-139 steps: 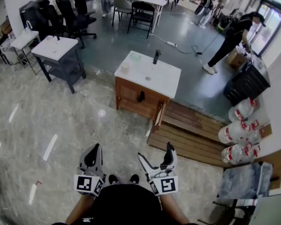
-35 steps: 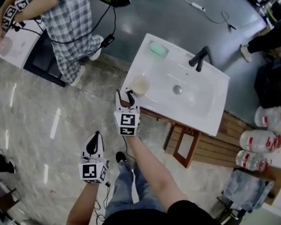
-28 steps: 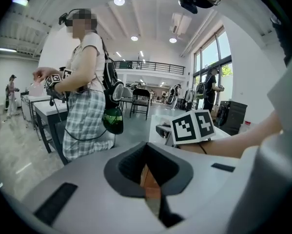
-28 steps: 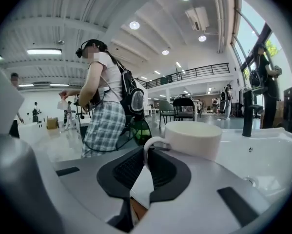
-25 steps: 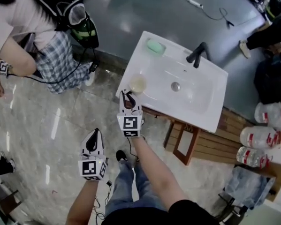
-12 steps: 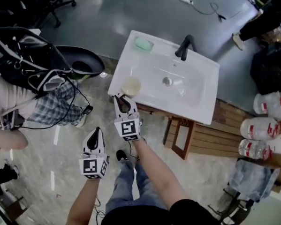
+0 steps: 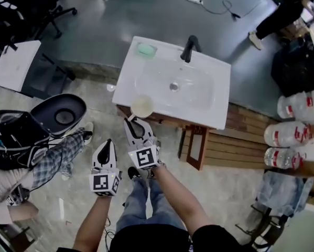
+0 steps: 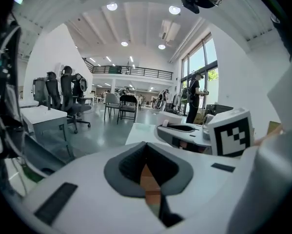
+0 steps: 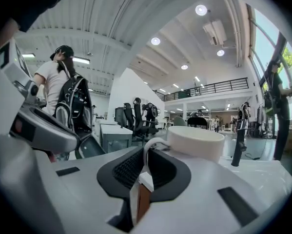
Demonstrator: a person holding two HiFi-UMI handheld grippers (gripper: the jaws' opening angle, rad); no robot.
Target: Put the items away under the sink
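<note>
Looking steeply down on a white sink counter [image 7: 188, 115] atop a wooden cabinet, with an oval basin sunk in the middle. Off the right edge: a slatted wooden platform [image 7: 235, 148] and, further out, a cluster of big clear water bottles [image 7: 292, 134]. Off the left edge, well apart from the counter: a stooping person with a black backpack [image 7: 12, 138]. Below the near edge, toward the near right corner: a cabinet door [image 7: 194, 147] swung open. Just outside the near left corner: the right gripper [image 7: 129, 122], reaching in to the counter, jaws drawn in to a narrow slit and nipping the handle of the mug [image 7: 142, 106]. Upright on the counter at that near left corner, close to the near edge: the mug itself, cream-white. Beside the right gripper and further out from the near edge, over the stone floor: the left gripper [image 7: 107, 144], jaws pressed together on nothing, tips aimed at the counter. At the middle of the far edge: a black tap [image 7: 188, 47]. In the far left corner: a green soap dish [image 7: 145, 49].
</note>
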